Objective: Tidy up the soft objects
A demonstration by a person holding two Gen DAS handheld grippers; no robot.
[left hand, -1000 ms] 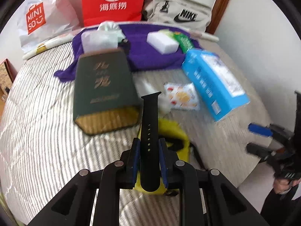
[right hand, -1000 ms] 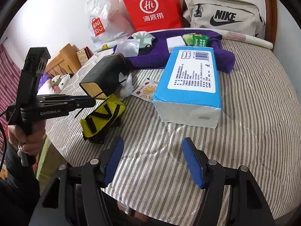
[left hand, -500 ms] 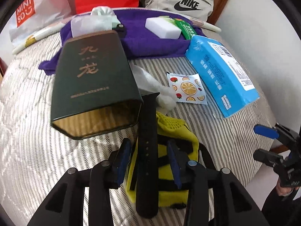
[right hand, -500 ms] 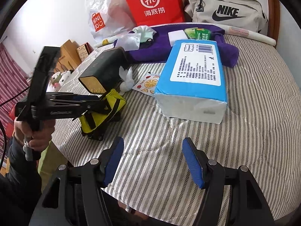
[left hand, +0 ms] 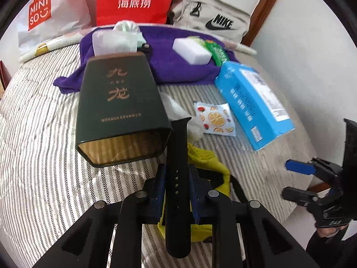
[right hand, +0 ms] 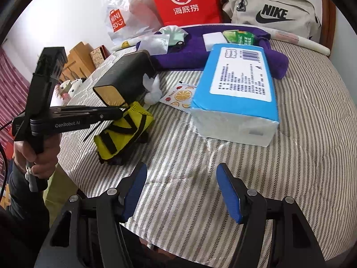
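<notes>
My left gripper (left hand: 176, 179) is shut on a black watch strap (left hand: 177, 156) and holds it above a yellow mesh pouch (left hand: 206, 163). In the right wrist view the left gripper (right hand: 107, 114) reaches over the same yellow pouch (right hand: 125, 134). My right gripper (right hand: 181, 192) is open and empty above the striped bed cover (right hand: 301, 134). A purple towel (left hand: 169, 60) at the back holds a white sponge (left hand: 191, 50) and a green packet (left hand: 217, 51). A blue tissue pack (right hand: 238, 84) lies in the middle.
A dark green box (left hand: 118, 111) lies on its side beside the pouch. A fruit-print sachet (left hand: 215, 119) and crumpled white tissue (right hand: 152, 91) lie near it. A red bag (left hand: 133, 0), a Miniso bag (left hand: 44, 15) and a Nike bag (right hand: 272, 13) stand at the back.
My left gripper opened slightly half a second ago and has shut again on the strap, lifting back a little from the pouch. The right gripper has stayed open and nearly still.
</notes>
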